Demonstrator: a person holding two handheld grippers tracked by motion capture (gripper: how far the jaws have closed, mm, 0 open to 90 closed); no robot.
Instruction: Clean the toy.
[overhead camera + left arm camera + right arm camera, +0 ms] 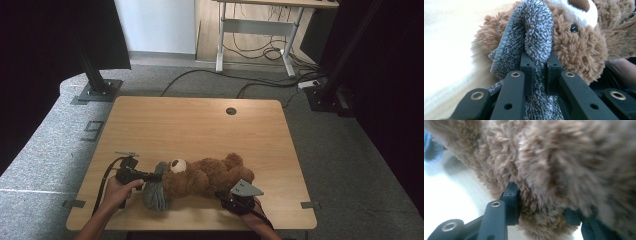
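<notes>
On the table (150, 120) the teddy bear (207, 176) lies on its back, the left hand-held gripper (155, 176) pinching a grey cloth (156, 195) by its head, the right hand-held gripper (227, 196) straddling its fur, grip unclear; dressing seems barely begun.

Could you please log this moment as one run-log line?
left gripper: shut on grey cloth | right gripper: around teddy bear fur | bear: lying on table

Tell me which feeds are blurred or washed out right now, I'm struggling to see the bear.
Right gripper view: the teddy bear is soft and out of focus. Left gripper view: the grey cloth is sharp, but the tabletop is blown out to near white. High view: evenly lit and clear, dark at both sides.
</notes>
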